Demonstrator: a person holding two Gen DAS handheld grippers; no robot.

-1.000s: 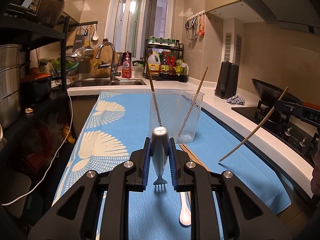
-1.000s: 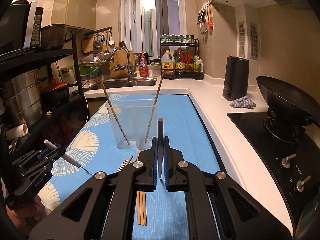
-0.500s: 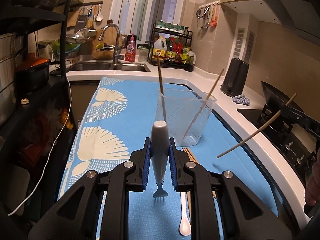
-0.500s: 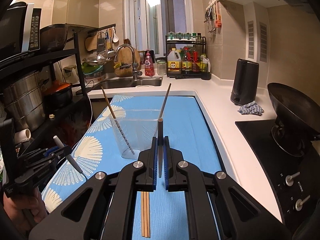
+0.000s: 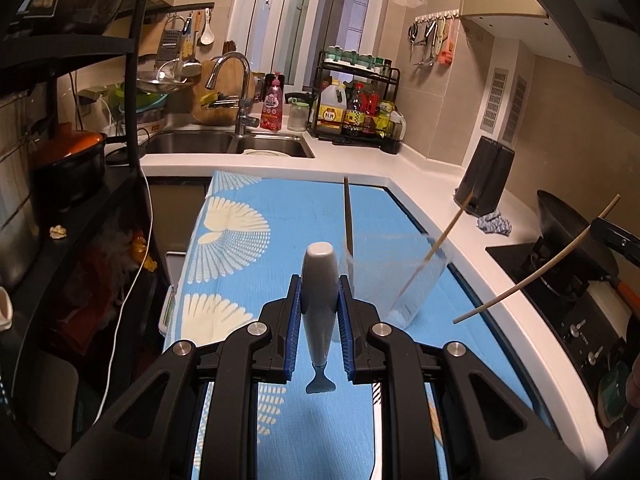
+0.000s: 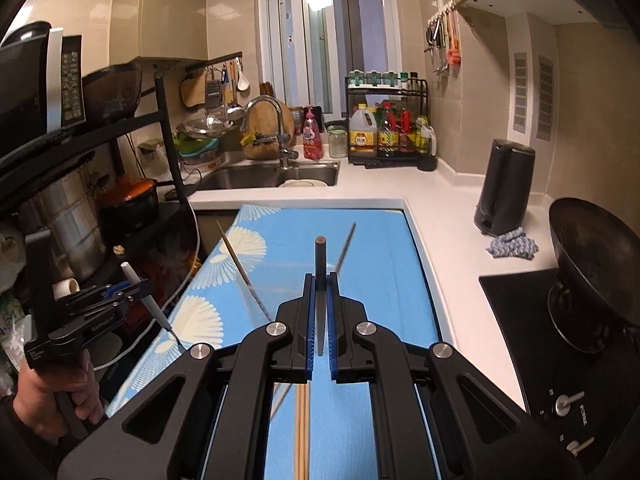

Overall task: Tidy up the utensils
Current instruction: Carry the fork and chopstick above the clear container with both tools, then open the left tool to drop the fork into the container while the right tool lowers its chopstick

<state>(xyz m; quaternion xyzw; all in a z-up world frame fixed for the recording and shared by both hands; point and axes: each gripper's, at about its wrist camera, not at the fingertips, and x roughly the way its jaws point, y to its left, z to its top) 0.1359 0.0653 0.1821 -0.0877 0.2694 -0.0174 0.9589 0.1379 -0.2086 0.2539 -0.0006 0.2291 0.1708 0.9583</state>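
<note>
My left gripper is shut on a grey-handled fork, held upright above the blue mat. A clear plastic cup stands ahead and to the right with two chopsticks leaning in it. My right gripper is shut on a single chopstick, which also shows in the left wrist view, raised to the right of the cup. In the right wrist view the cup is blurred, and a pair of chopsticks lies on the mat beneath the gripper.
The blue patterned mat covers the counter. A sink and a condiment rack are at the back. A black kettle, a wok and the stove lie right. A black shelf with pots stands left.
Both grippers have risen and tilted downward. The cup now sits lower and closer in both views. The held fork and chopstick stay gripped.
</note>
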